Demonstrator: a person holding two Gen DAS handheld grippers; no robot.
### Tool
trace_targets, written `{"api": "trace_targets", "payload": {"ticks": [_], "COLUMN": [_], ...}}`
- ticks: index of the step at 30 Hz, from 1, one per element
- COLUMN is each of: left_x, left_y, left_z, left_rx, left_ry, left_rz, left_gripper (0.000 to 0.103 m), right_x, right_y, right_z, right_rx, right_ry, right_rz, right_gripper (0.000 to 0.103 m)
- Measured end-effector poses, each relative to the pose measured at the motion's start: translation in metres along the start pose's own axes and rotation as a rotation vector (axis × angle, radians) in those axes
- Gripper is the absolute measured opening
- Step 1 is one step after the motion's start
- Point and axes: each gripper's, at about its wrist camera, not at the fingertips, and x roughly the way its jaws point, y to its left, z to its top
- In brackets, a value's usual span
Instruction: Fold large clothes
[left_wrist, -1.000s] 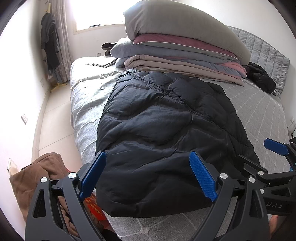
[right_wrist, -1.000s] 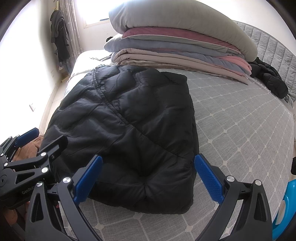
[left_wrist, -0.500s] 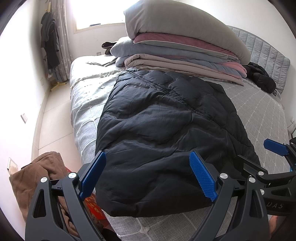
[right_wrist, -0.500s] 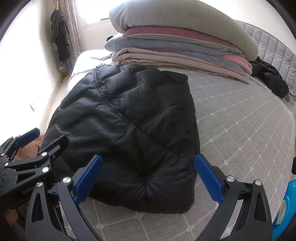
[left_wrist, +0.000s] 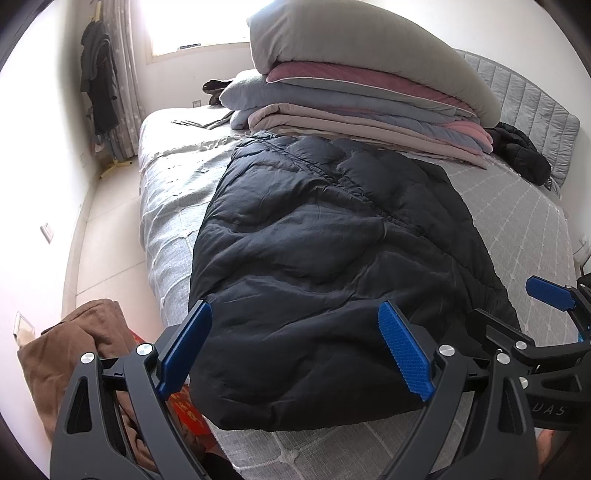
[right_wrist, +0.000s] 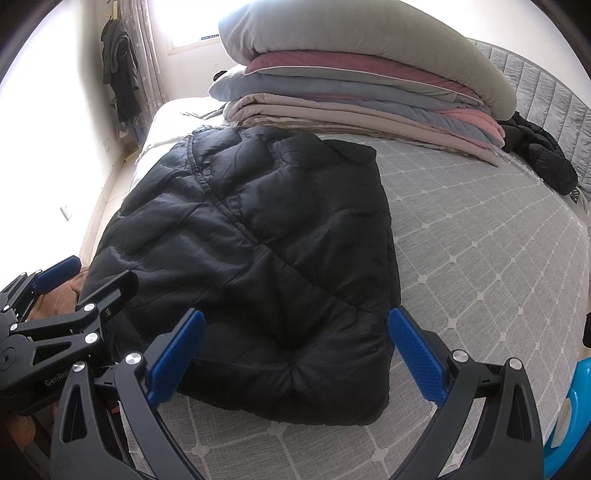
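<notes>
the black puffer coat (left_wrist: 332, 280) lies flat along the bed (right_wrist: 498, 258), both the left gripper (left_wrist: 295, 347) and right gripper (right_wrist: 295, 354) spread wide and empty above its near hem, where slippery padding could escape a shallow pinch.

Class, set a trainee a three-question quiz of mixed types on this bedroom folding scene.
1. True or false: both the left gripper and the right gripper are open.
2. Which thing lies nearest the headboard? A) black puffer coat B) small dark jacket C) brown garment
3. Fill in: the stack of folded bedding lies on the ____.

Key: 1 true; 2 B; 3 bed.
</notes>
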Motion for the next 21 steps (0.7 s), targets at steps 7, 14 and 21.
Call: {"api": "trace_targets", "payload": {"ticks": [7,14,21], "left_x": [-0.001,-0.011,-0.009], "left_y": [-0.001,-0.01,-0.016], "left_z": [0.001,0.003,0.001], "left_rx": [0.008,0.075,0.108], "left_ry": [-0.01,-0.098,-0.063], "left_rz": [0.009,0.133,0.155], "left_gripper": [0.088,0.095,0.095], "right_x": [0.0,-0.002,-0.008], "right_y": [0.0,-0.001,-0.007], "right_z": [-0.001,-0.001,0.002], "right_rx": [-0.002,-0.011,-0.004], "right_ry": [0.0,-0.004,-0.021], "right_rz": [0.003,0.013,0.026], "right_gripper": [0.096,0.096,0.096]}}
